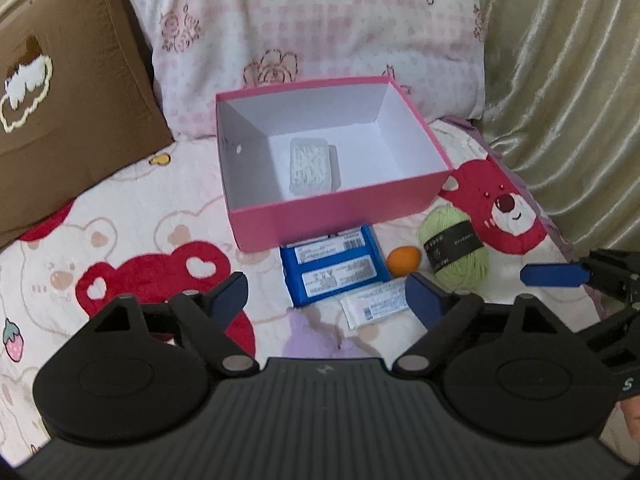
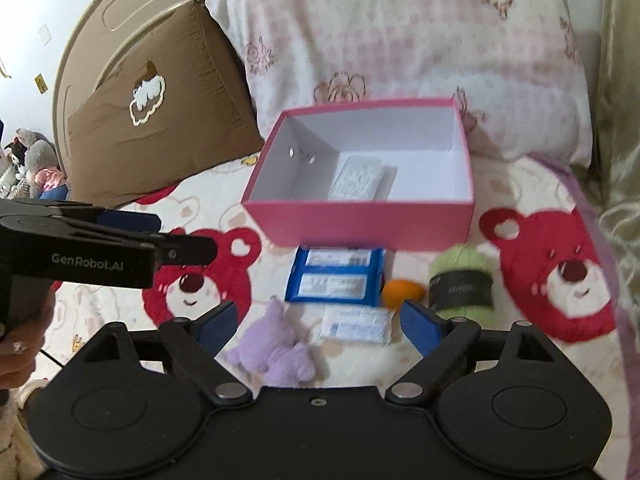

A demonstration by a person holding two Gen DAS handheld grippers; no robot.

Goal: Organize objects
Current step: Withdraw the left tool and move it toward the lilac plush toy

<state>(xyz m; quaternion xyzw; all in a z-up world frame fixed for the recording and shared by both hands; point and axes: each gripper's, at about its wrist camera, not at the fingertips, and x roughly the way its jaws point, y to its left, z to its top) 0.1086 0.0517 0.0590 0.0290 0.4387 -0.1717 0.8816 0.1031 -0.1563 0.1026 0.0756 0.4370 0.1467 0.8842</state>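
Observation:
An open pink box [image 1: 340,216] [image 2: 360,224] stands on the bed with a white embossed pack [image 1: 312,166] [image 2: 356,180] lying on its floor. In front of it lie a blue packet [image 1: 334,270] [image 2: 336,276], a small white packet [image 1: 374,304] [image 2: 356,324], an orange ball [image 1: 404,260] [image 2: 402,292], a green yarn ball [image 1: 456,252] [image 2: 462,280] and a purple plush [image 2: 276,350] [image 1: 316,332]. My left gripper [image 1: 326,300] is open over the packets, holding nothing. My right gripper [image 2: 320,322] is open above the plush and white packet, holding nothing.
A brown cushion [image 1: 60,100] [image 2: 160,112] leans at the left, a pink patterned pillow [image 1: 320,28] [image 2: 420,40] behind the box. Shiny beige fabric [image 1: 568,80] fills the right side. The bedspread [image 1: 140,220] has red bear prints. A hand [image 2: 16,348] holds the left gripper's handle.

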